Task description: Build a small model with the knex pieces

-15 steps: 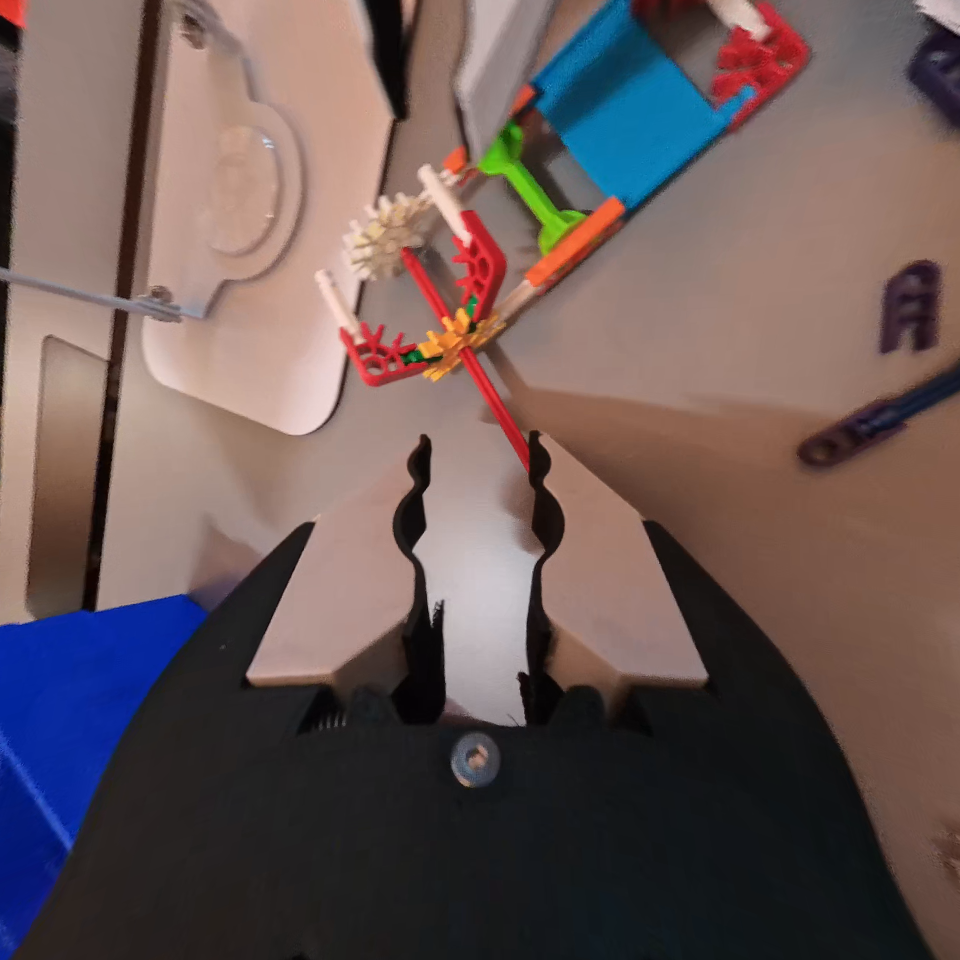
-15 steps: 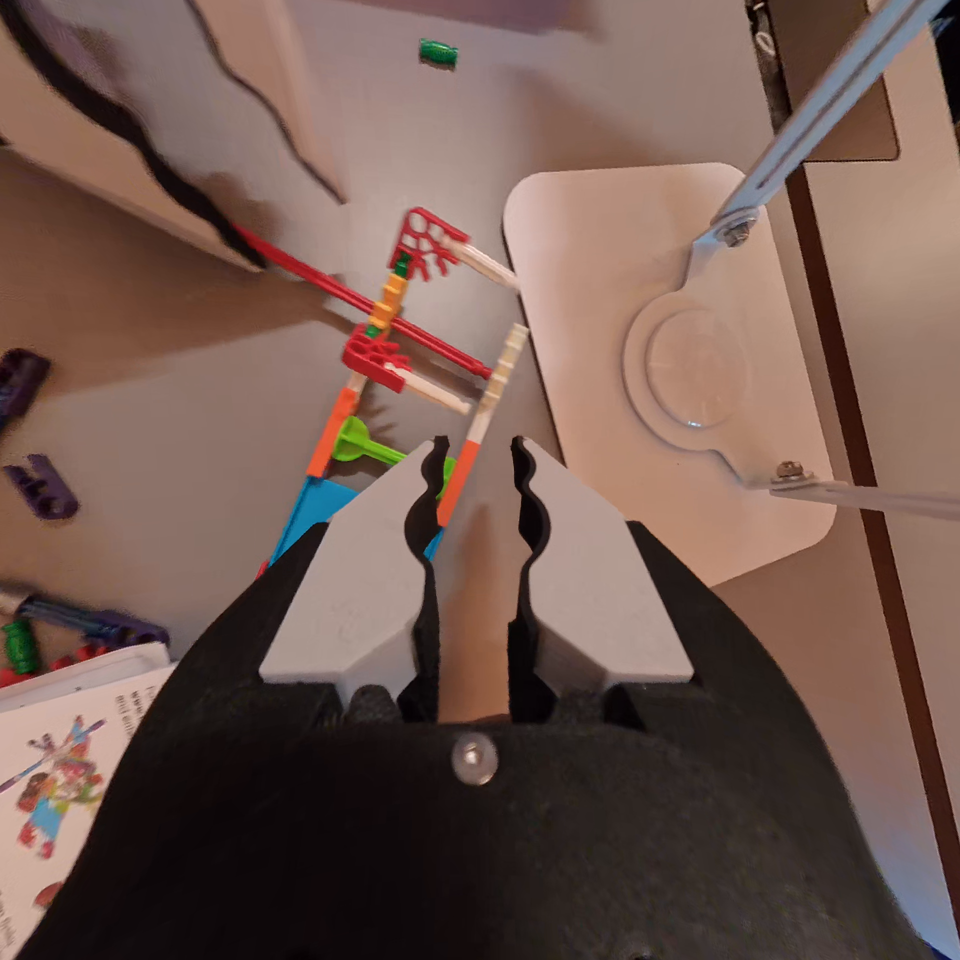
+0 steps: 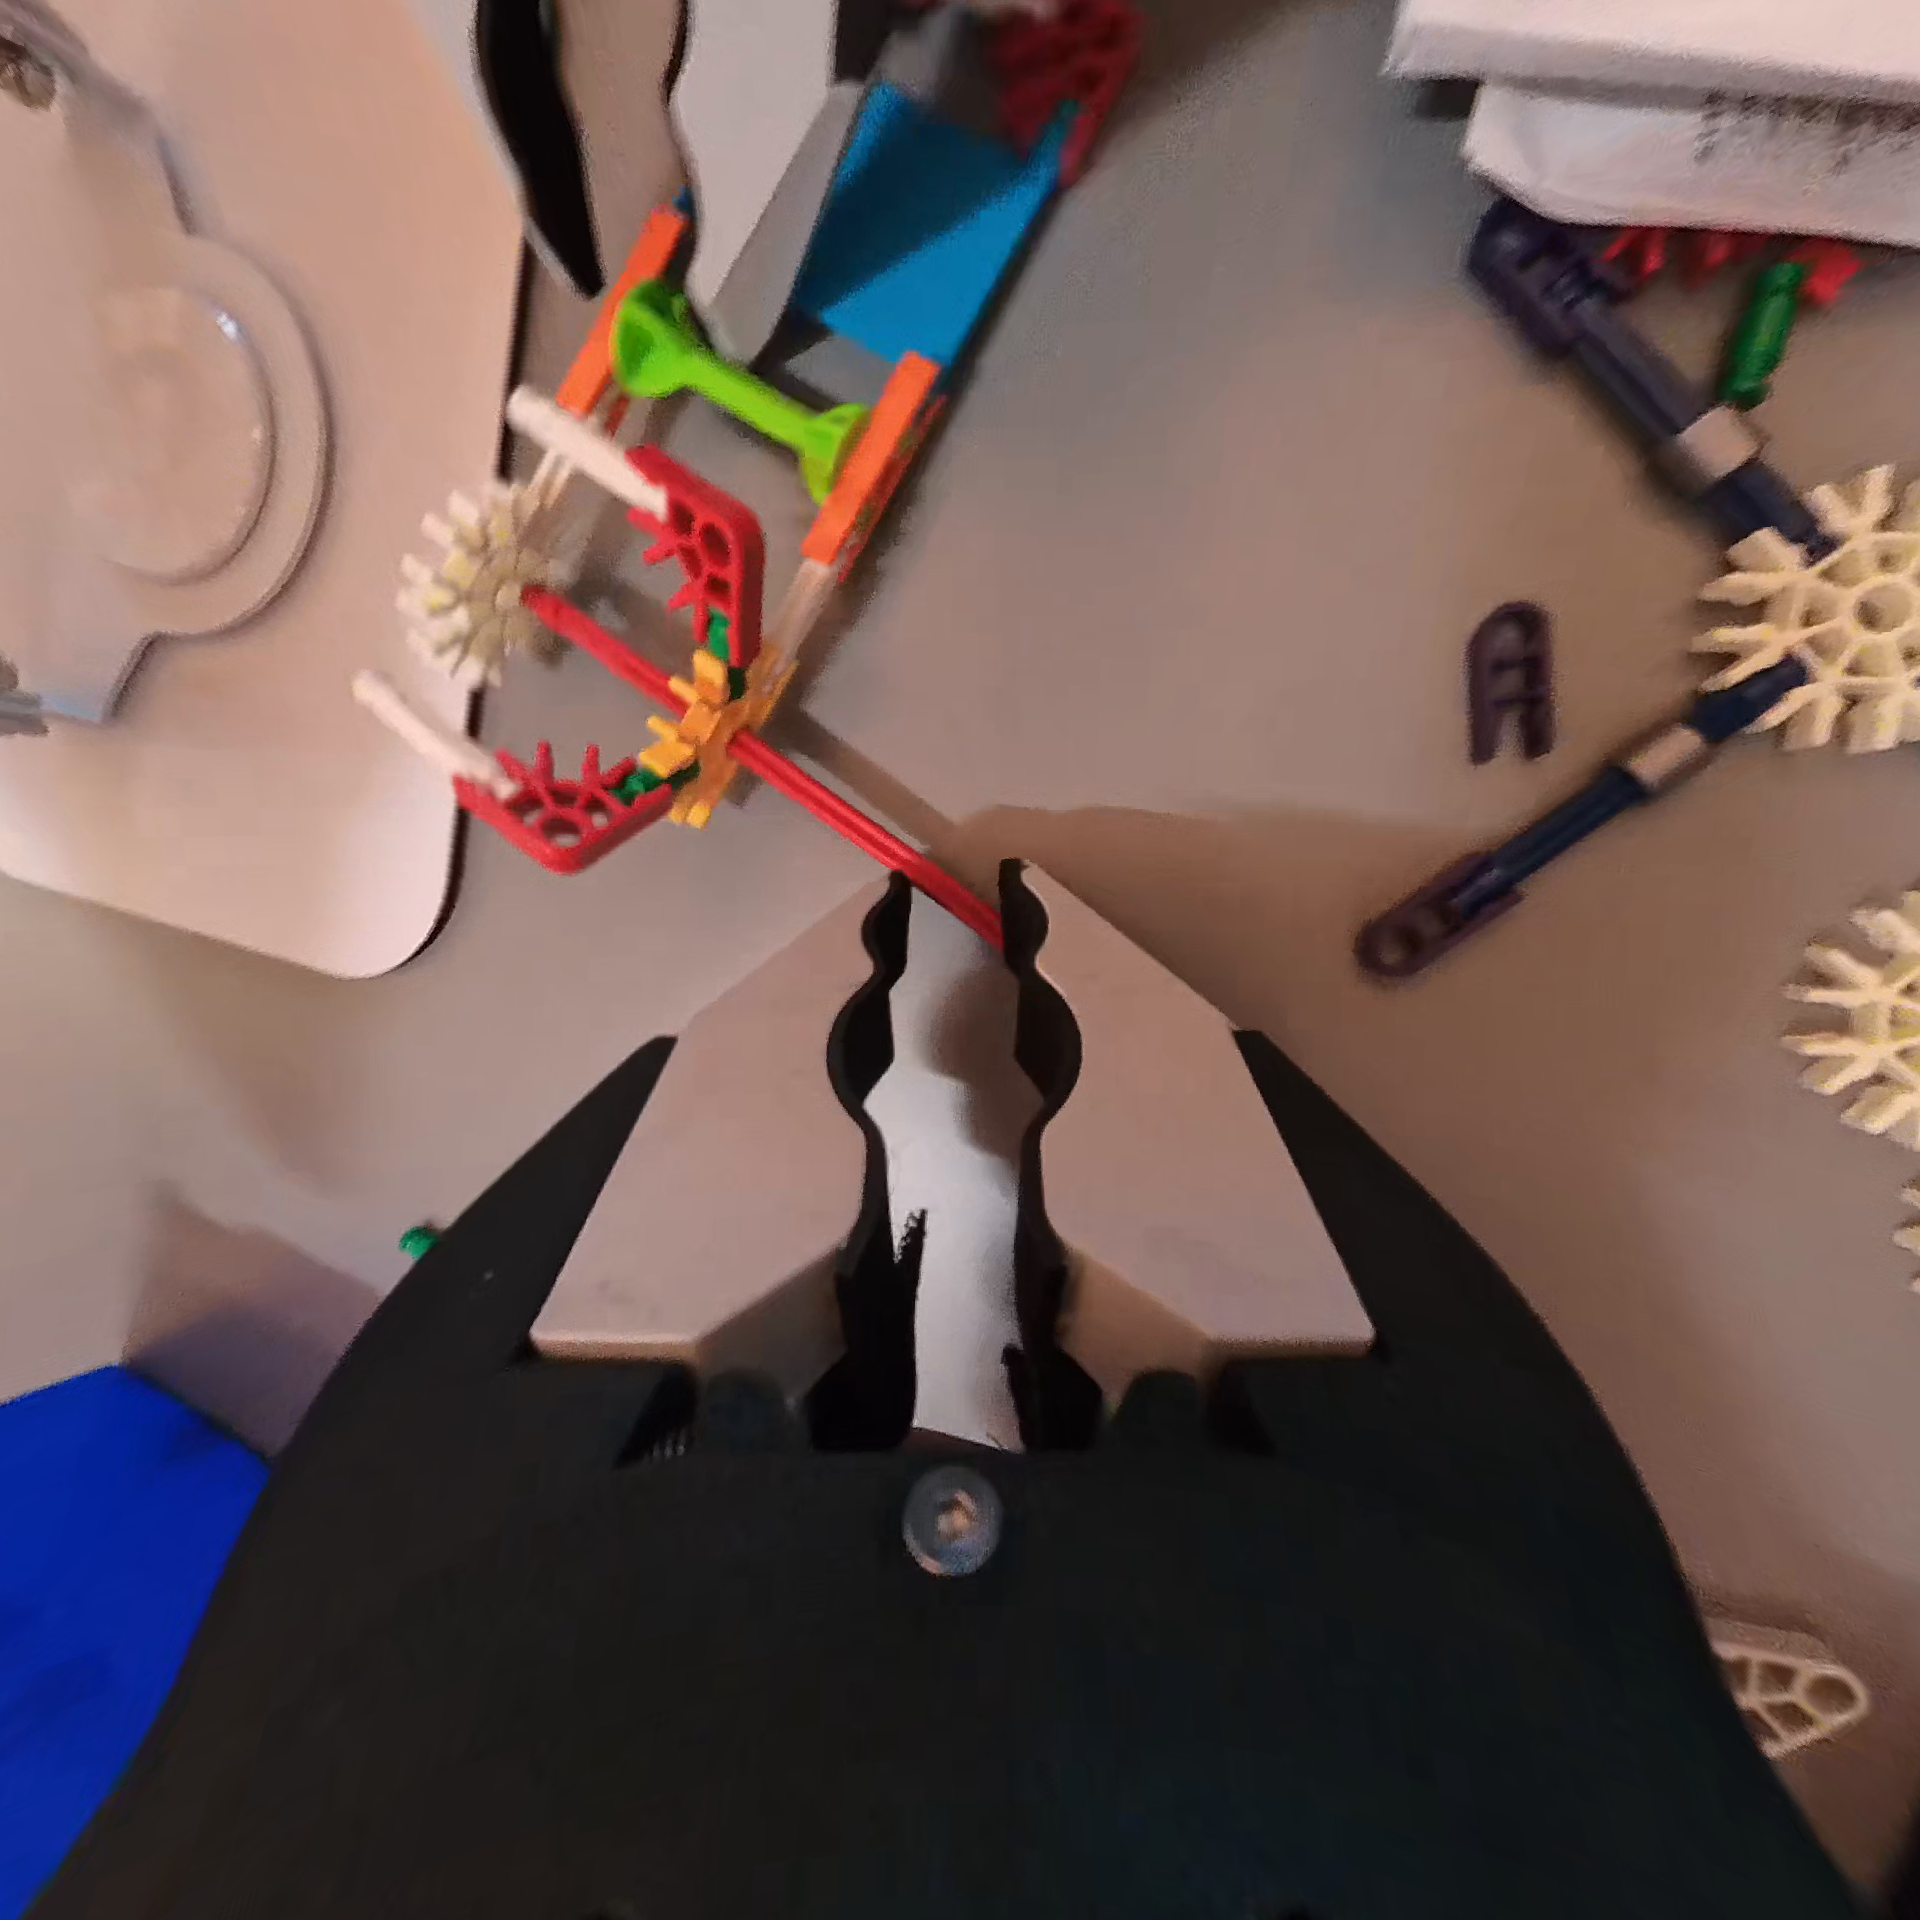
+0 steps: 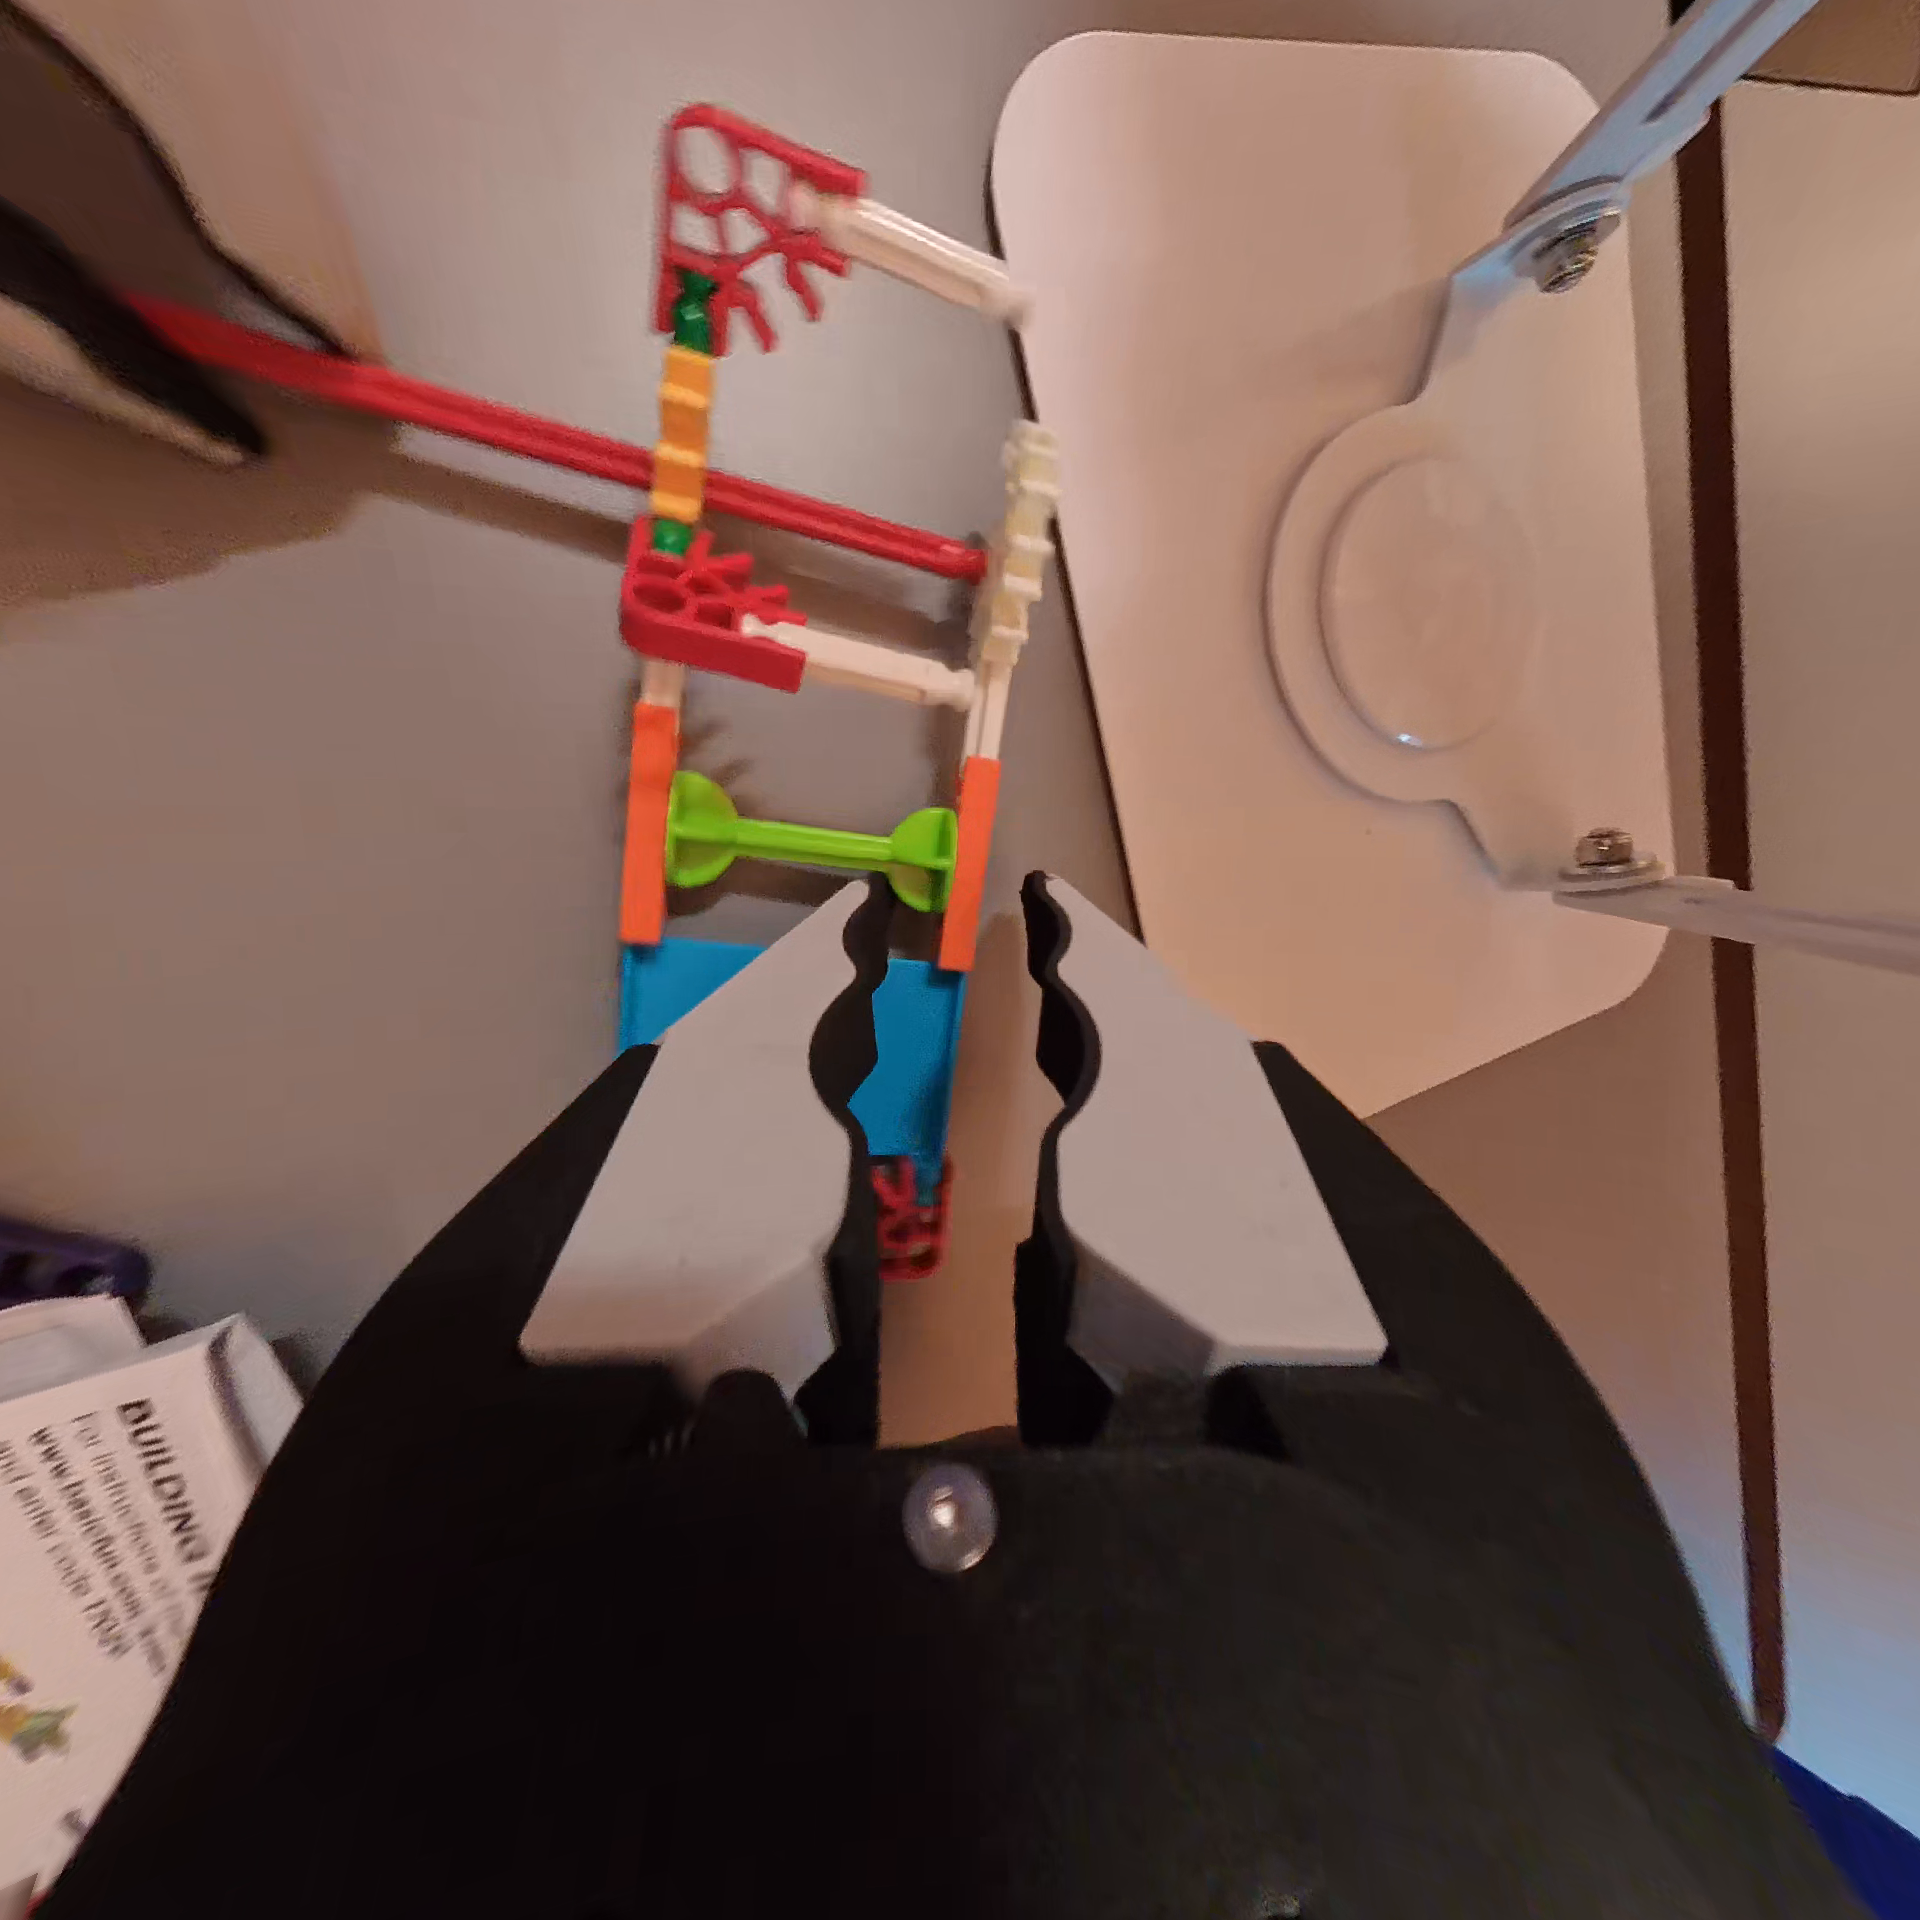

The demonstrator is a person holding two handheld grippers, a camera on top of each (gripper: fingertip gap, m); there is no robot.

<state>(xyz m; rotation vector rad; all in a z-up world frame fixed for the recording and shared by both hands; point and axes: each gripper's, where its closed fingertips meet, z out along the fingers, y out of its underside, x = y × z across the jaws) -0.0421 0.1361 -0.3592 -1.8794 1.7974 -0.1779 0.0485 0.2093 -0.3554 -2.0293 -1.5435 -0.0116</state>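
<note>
The left gripper (image 3: 951, 883) has its 2 jaws part-spread, with the end of the red rod (image 3: 831, 805) lying between the tips and against 1 finger only. That rod runs through the toy frame (image 4: 675, 447) on the table. The right gripper (image 4: 945, 894) hangs spread over the frame's blue panel (image 4: 914, 1039), straddling 1 orange sleeve (image 4: 971, 862), beside the white base plate (image 4: 1247, 312).

- Your left gripper (image 3: 951, 883): fingers slightly parted, a narrow gap between the tips, pointing forward and down toward the bench.
- Your right gripper (image 4: 945, 888): fingers parted somewhat wider, angled downward, tips clear of each other.
</note>
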